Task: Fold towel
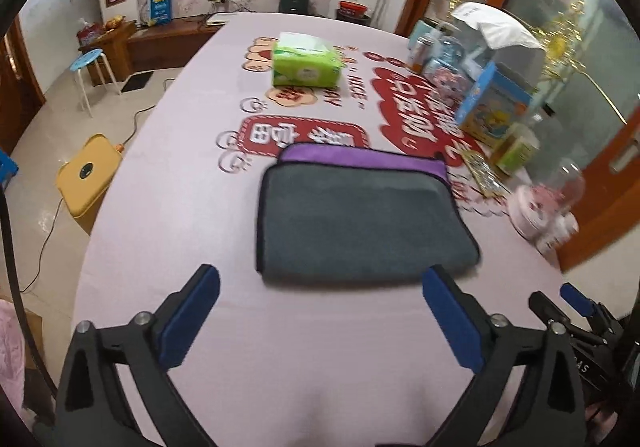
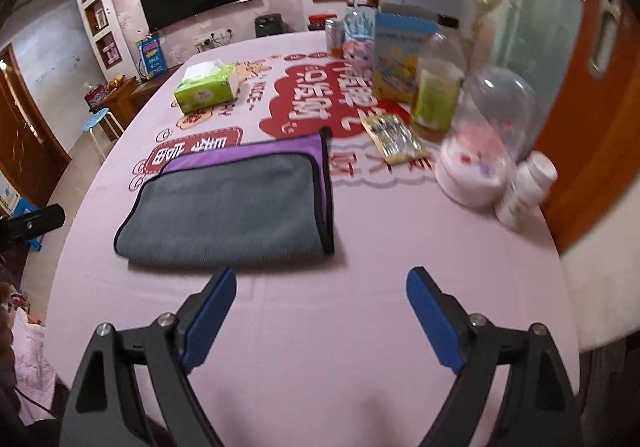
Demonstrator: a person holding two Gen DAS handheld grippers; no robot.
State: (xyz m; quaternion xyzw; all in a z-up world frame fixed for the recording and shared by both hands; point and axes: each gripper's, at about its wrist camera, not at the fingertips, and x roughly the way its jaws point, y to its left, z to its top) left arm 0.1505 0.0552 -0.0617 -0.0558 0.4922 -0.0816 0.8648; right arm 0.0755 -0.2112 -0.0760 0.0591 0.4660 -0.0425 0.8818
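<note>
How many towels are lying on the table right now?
1: a grey and purple towel, folded over once, lies flat on the pink tablecloth just ahead of both open claws. Nothing suggests another, though clutter on the right could hide one.

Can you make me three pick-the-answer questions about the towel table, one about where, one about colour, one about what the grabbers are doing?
1. Where is the green tissue pack?
A. Beyond the towel
B. On the towel
C. On the floor

2. What colour is the towel's top side?
A. Yellow
B. Grey
C. White

3. How are the left gripper and right gripper?
A. Both pinching the towel
B. One shut
C. Both open, holding nothing

Answers: 1 A, it sits farther up the table. 2 B, grey lies on top with a purple layer peeking out behind. 3 C, the blue pads stand wide apart, short of the towel.
</note>
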